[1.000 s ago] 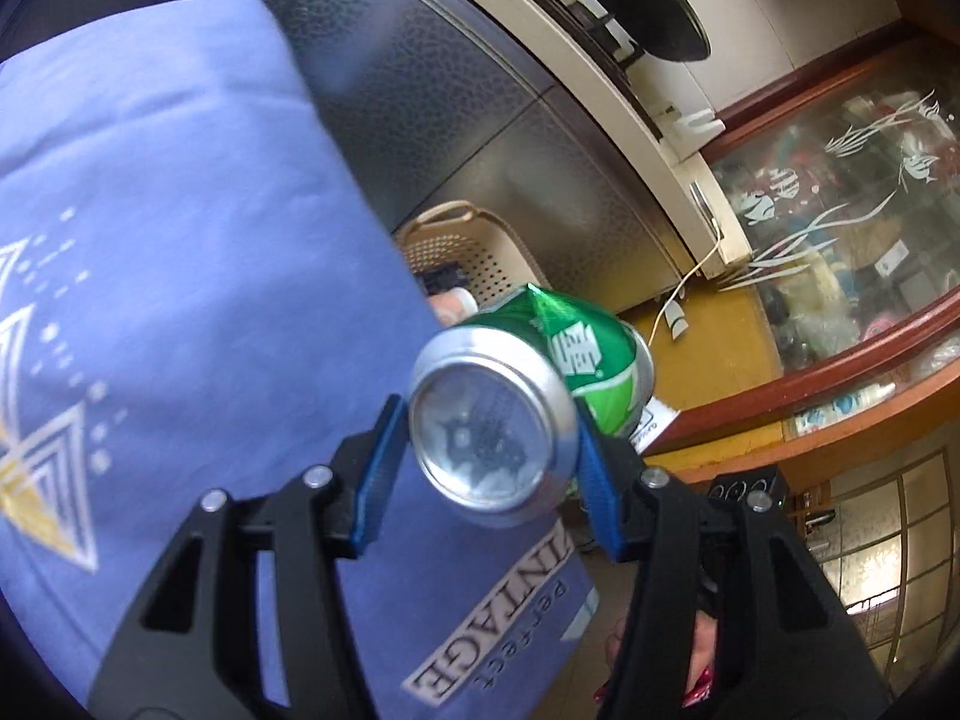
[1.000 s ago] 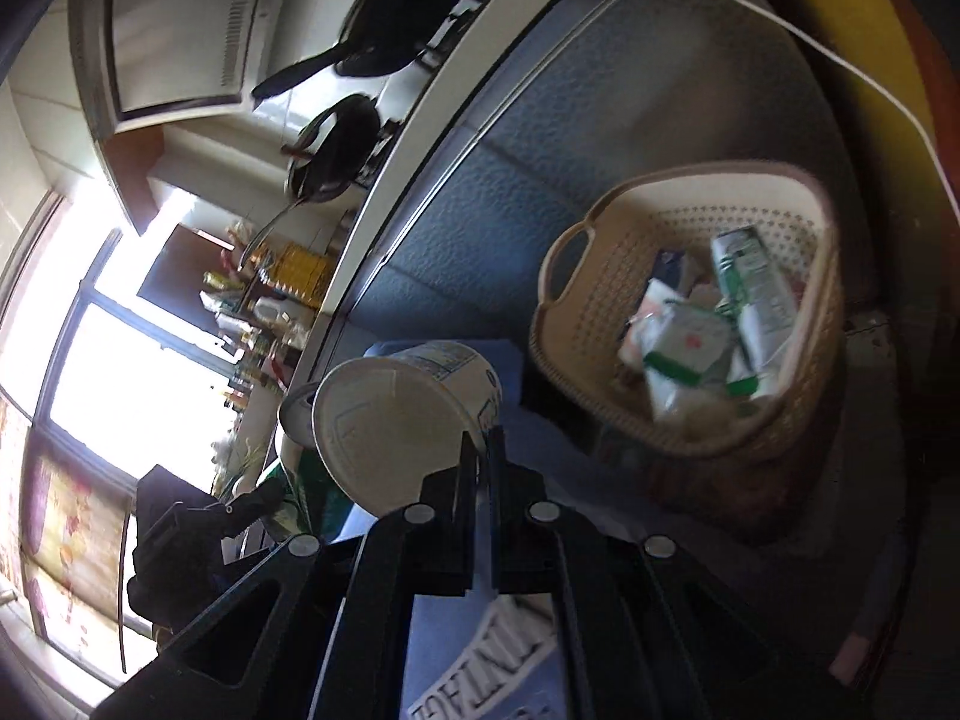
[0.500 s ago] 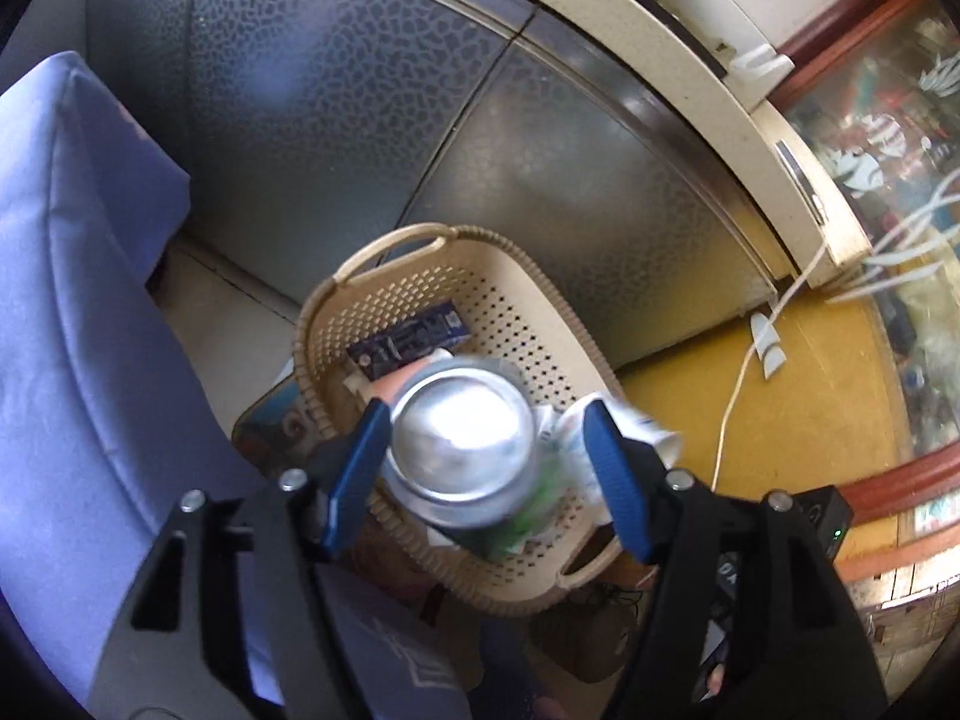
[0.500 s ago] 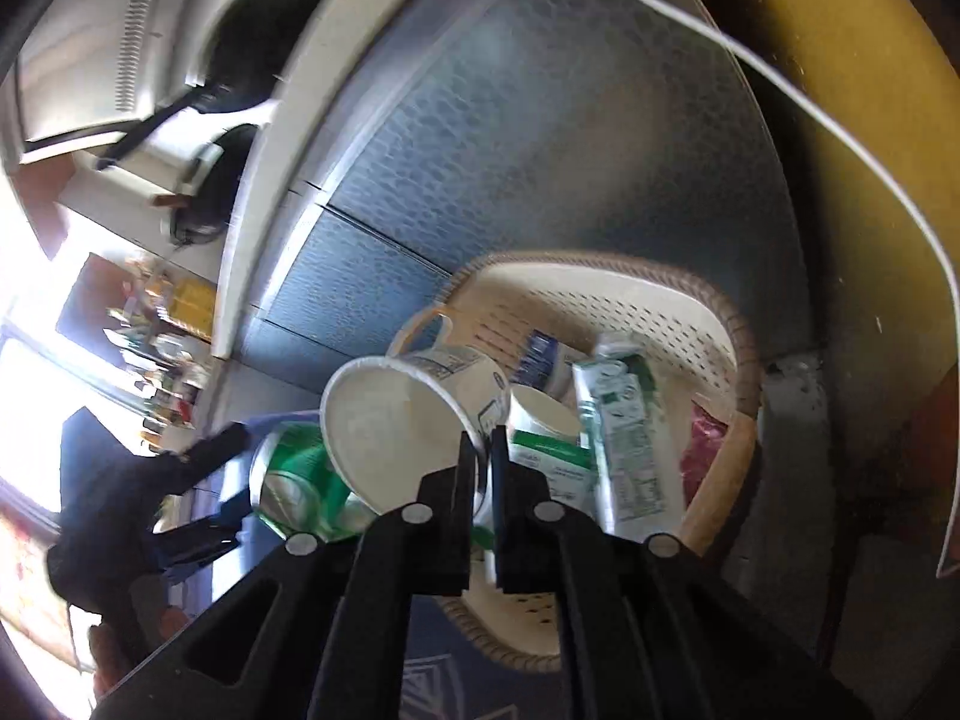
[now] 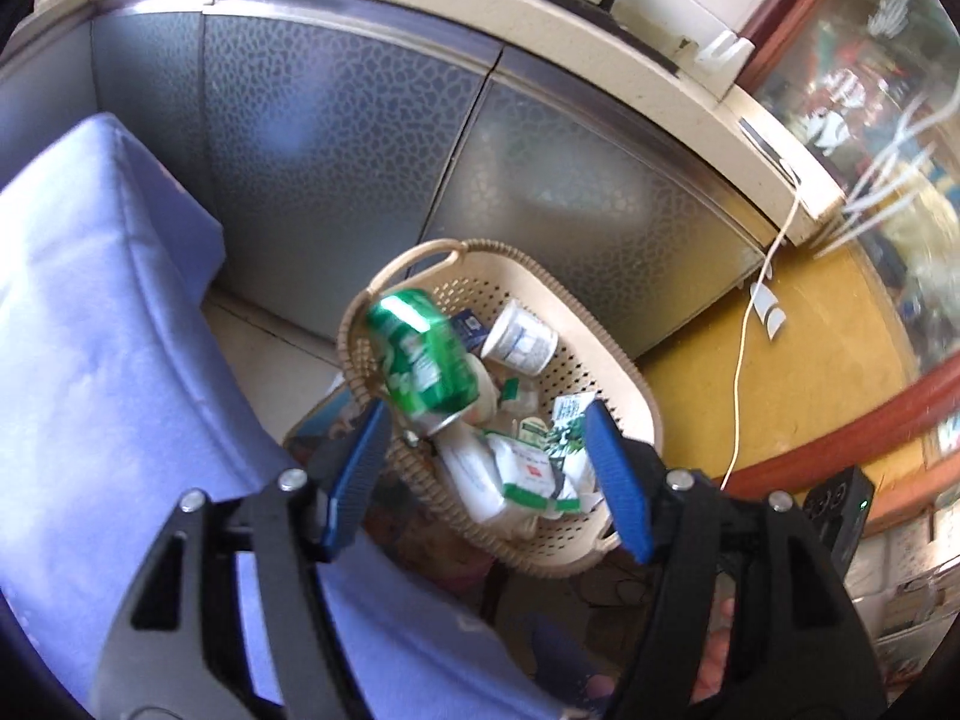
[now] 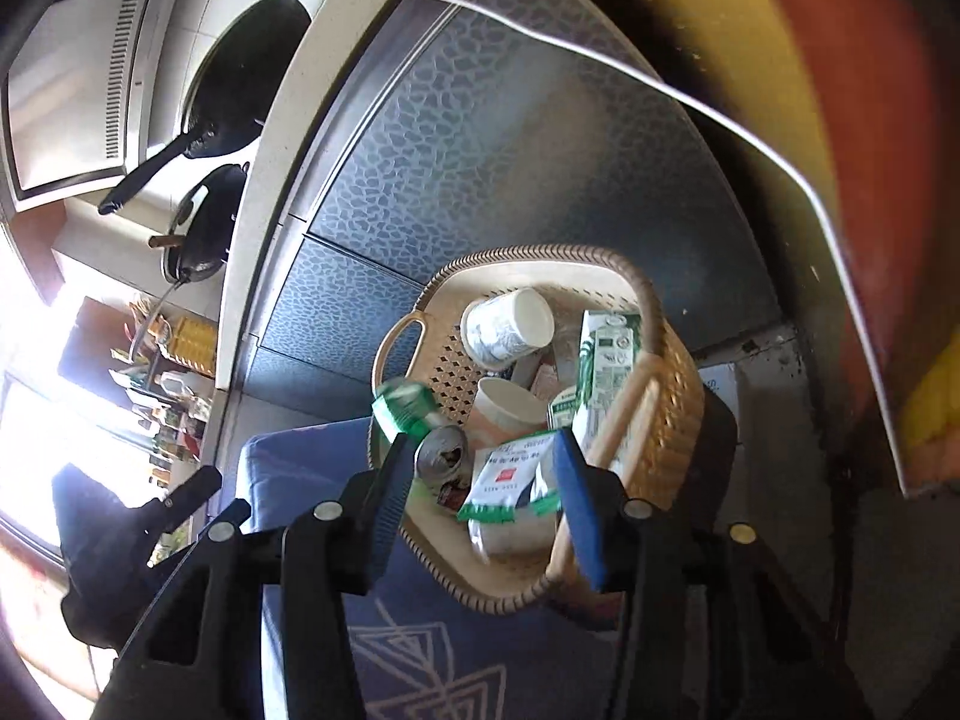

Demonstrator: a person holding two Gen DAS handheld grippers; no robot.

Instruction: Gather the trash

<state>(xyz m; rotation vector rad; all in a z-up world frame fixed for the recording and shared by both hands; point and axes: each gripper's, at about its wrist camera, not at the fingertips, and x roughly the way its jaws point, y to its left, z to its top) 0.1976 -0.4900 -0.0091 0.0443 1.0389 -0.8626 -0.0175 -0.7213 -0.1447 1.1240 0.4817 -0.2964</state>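
- Currently, left gripper point(image 5: 486, 468) is standing open, holding nothing
- Right gripper point(image 6: 483, 492) is opening, gripping nothing
- Can point(image 5: 420, 360) and cup point(image 6: 507, 327) are sitting over and in basket point(image 5: 630, 402)

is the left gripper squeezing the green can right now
No, the green can is loose over the basket, clear of the open left gripper pads.

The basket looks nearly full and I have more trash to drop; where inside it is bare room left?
The basket has bare perforated floor by the looped handle, bordered by the printed cup and green can. The middle and near side are crowded with the plain cup, cartons and packets.
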